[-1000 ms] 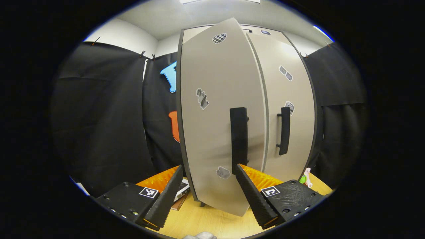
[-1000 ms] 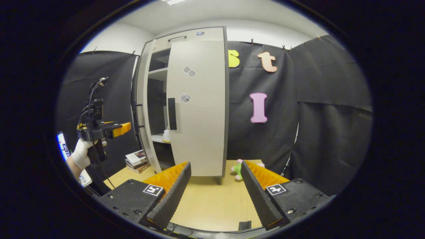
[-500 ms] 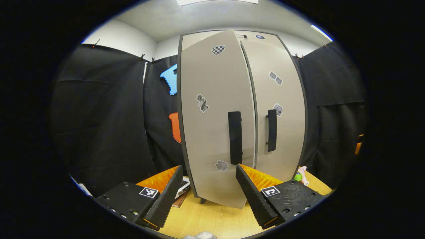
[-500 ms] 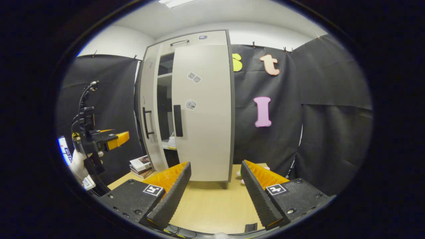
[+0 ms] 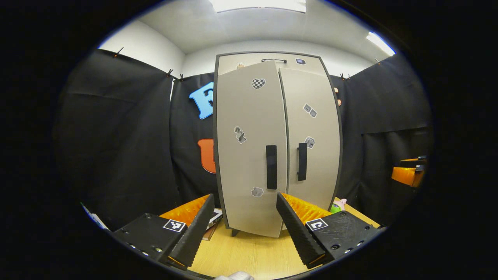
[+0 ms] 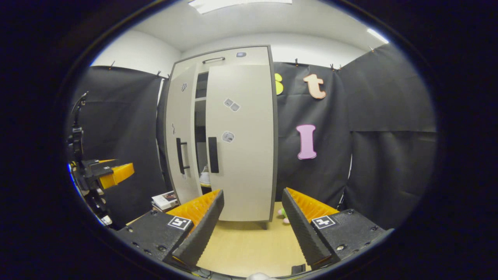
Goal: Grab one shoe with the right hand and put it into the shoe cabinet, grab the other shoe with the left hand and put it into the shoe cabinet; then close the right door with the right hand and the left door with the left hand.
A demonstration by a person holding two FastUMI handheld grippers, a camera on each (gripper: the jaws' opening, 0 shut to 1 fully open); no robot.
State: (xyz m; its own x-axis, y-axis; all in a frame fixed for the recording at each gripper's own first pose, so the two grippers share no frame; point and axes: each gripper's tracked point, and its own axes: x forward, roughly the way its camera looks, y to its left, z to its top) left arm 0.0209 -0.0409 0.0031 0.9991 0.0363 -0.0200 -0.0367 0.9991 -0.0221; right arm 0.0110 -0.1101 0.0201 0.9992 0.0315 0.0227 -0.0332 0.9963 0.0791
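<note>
Shoes are being kept inside the tall beige two-door shoe cabinet (image 6: 233,136) standing on the pale wooden table (image 6: 245,249); a white shoe (image 6: 205,177) is being glimpsed through the narrow gap between the doors in the right gripper view. The right door (image 6: 241,140) is being seen flush with the carcass, while the left door (image 5: 251,147) is being left slightly ajar, its free edge standing proud of the other.

The left tool (image 5: 243,229) is being held released, fingers spread wide and nothing between them, facing the left door from a short way off. The right tool (image 6: 251,227) is likewise being held spread and empty, well apart from the cabinet.

The left door is being judged a stiff, light panel swinging freely on its hinges, so only a gentle push should be needed. Contact is best being made on the flat face near the black vertical bar handle (image 5: 271,167), far from the hinge side, where leverage is greatest and the smooth surface is least likely to let a finger slide.
</note>
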